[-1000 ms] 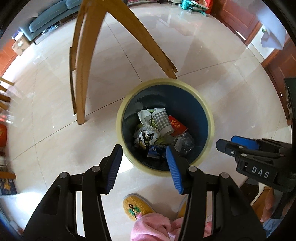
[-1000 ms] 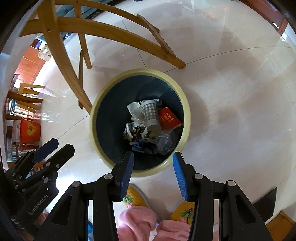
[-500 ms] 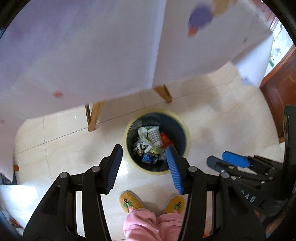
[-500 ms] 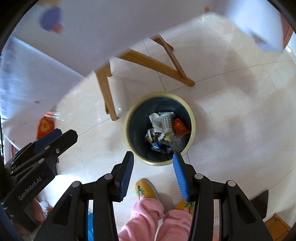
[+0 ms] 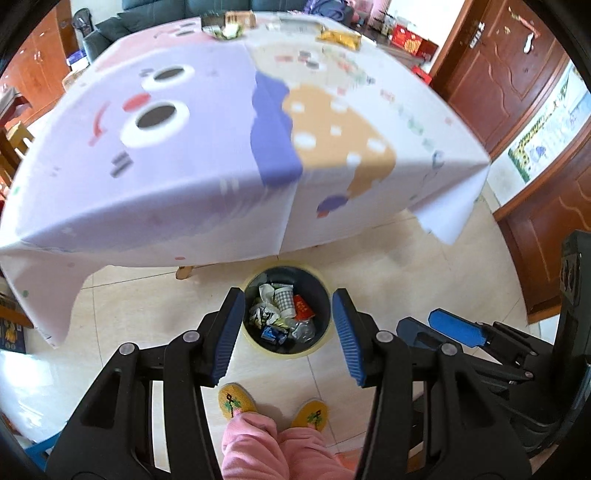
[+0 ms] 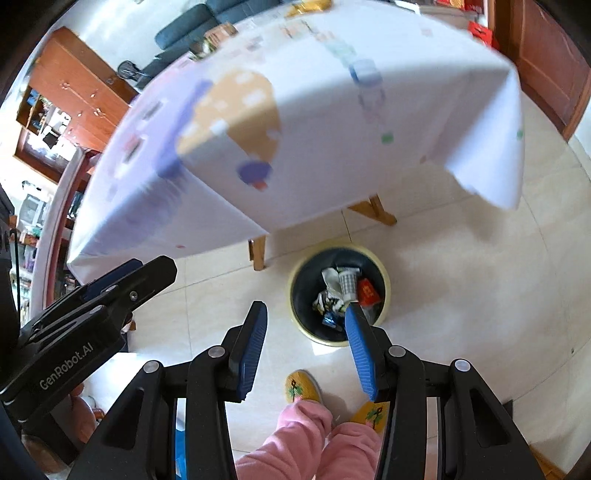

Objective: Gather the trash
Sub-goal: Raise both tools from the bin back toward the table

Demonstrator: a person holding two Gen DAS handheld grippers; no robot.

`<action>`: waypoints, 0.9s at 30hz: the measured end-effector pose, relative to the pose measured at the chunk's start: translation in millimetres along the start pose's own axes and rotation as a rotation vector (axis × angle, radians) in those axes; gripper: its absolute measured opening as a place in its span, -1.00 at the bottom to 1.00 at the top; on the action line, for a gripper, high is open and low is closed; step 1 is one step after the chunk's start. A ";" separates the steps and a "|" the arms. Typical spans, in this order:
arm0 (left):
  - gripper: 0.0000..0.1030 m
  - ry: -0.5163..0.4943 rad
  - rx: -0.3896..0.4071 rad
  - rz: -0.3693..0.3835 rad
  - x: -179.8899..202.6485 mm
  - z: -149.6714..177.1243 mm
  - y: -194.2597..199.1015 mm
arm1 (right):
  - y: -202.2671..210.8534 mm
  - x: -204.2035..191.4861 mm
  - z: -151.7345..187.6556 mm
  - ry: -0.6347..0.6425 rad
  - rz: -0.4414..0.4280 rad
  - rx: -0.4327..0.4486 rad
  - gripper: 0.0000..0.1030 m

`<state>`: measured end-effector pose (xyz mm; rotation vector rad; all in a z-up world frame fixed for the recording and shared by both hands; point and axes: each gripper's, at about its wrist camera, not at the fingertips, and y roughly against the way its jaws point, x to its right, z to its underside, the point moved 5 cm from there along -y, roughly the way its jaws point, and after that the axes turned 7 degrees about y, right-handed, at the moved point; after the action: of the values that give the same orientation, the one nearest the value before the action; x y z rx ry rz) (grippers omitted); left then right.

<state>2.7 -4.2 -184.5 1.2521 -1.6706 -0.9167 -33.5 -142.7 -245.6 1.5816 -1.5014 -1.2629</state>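
**Crumpled paper and wrappers fill the bin as we stand over it, both grippers empty**

Crumpled paper, a checked paper cup (image 5: 283, 300), a red packet (image 5: 303, 309), a blue wrapper (image 5: 272, 333) and clear plastic film lie heaped in the dark, yellow-rimmed trash bin (image 5: 320, 343) on the tiled floor (image 5: 369, 266), just in front of our slippers (image 5: 236, 400). We judge this trash light, soft and easily crushed; the film and glossy wrappers look slippery, so a pinch across a fold or crumpled ridge should hold better than a flat face. The cup would likely buckle at its wall and is better taken by the rim.

Our left gripper (image 5: 288, 334) hangs above the bin with its jaws spread wide and nothing between them. Our right gripper (image 6: 304, 345) is likewise wide and empty, its right pad overlapping the bin's near edge in the right wrist view.

More likely trash sits at the far edge of the surface (image 5: 207, 155), draped in a cartoon-print cloth: a yellow snack bag (image 5: 340, 38) and small blurred items we cannot identify. The cloth's near edge overhangs, with one corner (image 5: 448, 218) drooping to our right and wooden legs (image 6: 258, 251) beside the bin. Reaching across means clearing that hem without snagging it. Wooden doors (image 5: 491, 74) stand to the right, a sofa (image 5: 155, 11) beyond the far edge.
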 end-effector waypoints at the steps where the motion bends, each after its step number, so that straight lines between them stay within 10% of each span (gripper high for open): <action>1: -0.11 0.008 0.006 0.003 0.1 -3.1 9.8 | 7.3 -1.7 -2.6 0.007 0.000 0.004 -0.13; 15: -0.07 0.021 0.146 -0.030 8.4 -47.4 131.1 | 133.7 -35.4 -60.6 0.152 -0.043 0.155 0.01; 27: 0.55 0.130 0.230 -0.006 -8.1 -140.6 167.6 | 173.9 -35.9 -137.9 0.193 -0.020 0.285 0.21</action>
<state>73.1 33.2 19.4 1.4386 -1.7041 -0.6448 29.3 -161.6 -30.6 1.8455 -1.5962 -0.9054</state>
